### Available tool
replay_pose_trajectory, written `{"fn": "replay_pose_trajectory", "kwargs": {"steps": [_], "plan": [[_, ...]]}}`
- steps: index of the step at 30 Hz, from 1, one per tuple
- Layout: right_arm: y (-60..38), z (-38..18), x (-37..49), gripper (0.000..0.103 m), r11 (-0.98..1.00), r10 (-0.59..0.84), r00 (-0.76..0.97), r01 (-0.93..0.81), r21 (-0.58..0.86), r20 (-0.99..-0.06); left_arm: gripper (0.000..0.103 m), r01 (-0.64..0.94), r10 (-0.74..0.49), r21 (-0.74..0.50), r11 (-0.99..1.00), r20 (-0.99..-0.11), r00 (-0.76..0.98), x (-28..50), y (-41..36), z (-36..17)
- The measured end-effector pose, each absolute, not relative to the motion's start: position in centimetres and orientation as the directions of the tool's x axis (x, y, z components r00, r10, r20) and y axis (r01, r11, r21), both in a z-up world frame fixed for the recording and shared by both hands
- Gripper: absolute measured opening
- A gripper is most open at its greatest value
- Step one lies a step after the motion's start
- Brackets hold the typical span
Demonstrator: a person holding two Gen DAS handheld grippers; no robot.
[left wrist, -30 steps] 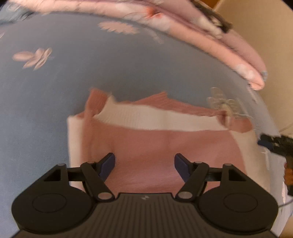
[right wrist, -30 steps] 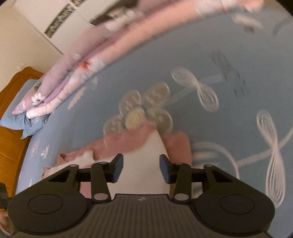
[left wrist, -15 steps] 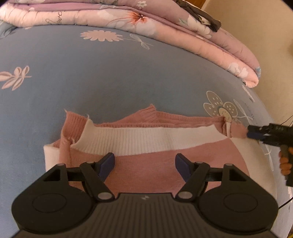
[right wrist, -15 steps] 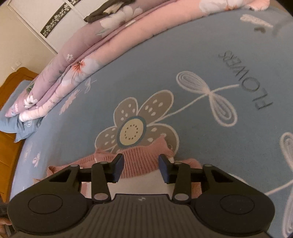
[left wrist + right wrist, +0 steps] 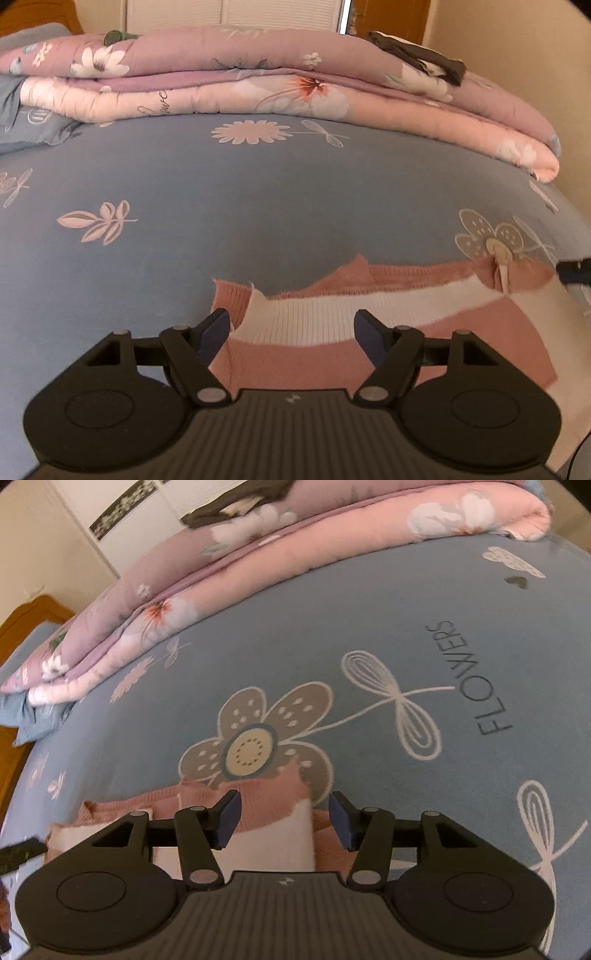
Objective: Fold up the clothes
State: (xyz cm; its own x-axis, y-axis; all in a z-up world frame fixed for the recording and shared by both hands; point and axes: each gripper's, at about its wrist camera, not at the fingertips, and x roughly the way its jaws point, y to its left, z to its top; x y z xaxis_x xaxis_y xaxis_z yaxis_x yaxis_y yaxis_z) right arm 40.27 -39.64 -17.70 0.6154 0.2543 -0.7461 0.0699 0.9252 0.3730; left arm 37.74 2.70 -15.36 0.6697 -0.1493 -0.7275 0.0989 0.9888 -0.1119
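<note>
Pink and white sweater point(image 5: 369, 332) lies folded on the blue bedsheet point(image 5: 258, 206).
Left gripper point(image 5: 291, 330) is spread wide above its left edge; right gripper point(image 5: 284, 818) jaws are opening, not pressing. Free sheet reaches to the quilt point(image 5: 295, 88).

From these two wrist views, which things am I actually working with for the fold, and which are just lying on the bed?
Job:
- pink and white knit sweater, lying partly folded
- left tool, open over it
- right tool, jaws opening over the sweater's edge

Lying about:
- blue flower-print bedsheet
- folded pink and purple floral quilt
- dark garment on the quilt
- blue pillow
</note>
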Motion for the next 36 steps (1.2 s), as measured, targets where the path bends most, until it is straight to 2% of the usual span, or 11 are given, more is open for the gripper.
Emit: {"fn": "replay_pose_trajectory", "kwargs": {"steps": [2, 4, 5, 11, 13, 17, 21, 24, 27, 32, 36], "plan": [[-39.2, -18.2, 40.7, 0.058, 0.932, 0.258, 0.592, 0.056, 0.359, -0.764, 0.074, 0.102, -0.148, -0.107, 0.989, -0.733, 0.664, 38.3, 2.5, -15.9], [-38.6, -18.5, 41.2, 0.041, 0.947, 0.223, 0.572, 0.065, 0.315, -0.789, 0.074, 0.101, -0.145, -0.105, 0.989, -0.745, 0.651, 39.0, 2.3, -16.4], [-38.4, -18.5, 41.4, 0.011, 0.954, 0.203, 0.566, 0.070, 0.292, -0.799, 0.074, 0.100, -0.143, -0.103, 0.990, -0.750, 0.646, 39.2, 2.2, -16.7], [-38.4, -19.0, 41.1, 0.008, 0.971, 0.127, 0.557, 0.098, 0.216, -0.821, 0.075, 0.100, -0.090, -0.038, 0.994, -0.804, 0.588, 40.4, 2.0, -18.4], [-38.7, -18.8, 41.2, 0.010, 0.966, 0.135, 0.553, 0.112, 0.234, -0.822, 0.075, 0.090, -0.100, -0.058, 0.994, -0.804, 0.587, 40.6, 2.1, -18.0], [-38.6, -15.7, 39.6, 0.042, 0.962, 0.133, 0.600, 0.115, 0.249, -0.789, 0.074, 0.086, -0.145, -0.117, 0.989, -0.756, 0.639, 38.7, 1.8, -14.4], [-36.9, -13.9, 36.5, 0.058, 0.888, 0.362, 0.597, 0.013, 0.460, -0.716, 0.077, 0.202, -0.409, -0.363, 0.910, -0.705, 0.579, 35.7, -0.2, -12.8], [-34.9, -15.4, 34.8, 0.059, 0.809, 0.516, 0.520, -0.035, 0.587, -0.680, 0.077, 0.216, -0.570, -0.539, 0.815, -0.672, 0.474, 34.0, -1.7, -14.6], [-33.7, -17.8, 33.8, 0.059, 0.771, 0.578, 0.450, -0.025, 0.637, -0.681, 0.077, 0.171, -0.621, -0.617, 0.768, -0.653, 0.432, 32.8, -2.0, -16.8], [-35.2, -20.0, 33.0, 0.058, 0.721, 0.608, 0.453, 0.028, 0.692, -0.651, 0.077, 0.092, -0.641, -0.669, 0.738, -0.650, 0.409, 32.2, -0.6, -18.9], [-36.4, -19.4, 33.0, 0.059, 0.750, 0.580, 0.455, 0.026, 0.661, -0.676, 0.077, 0.017, -0.634, -0.695, 0.719, -0.645, 0.426, 32.4, 1.3, -18.9]]}}
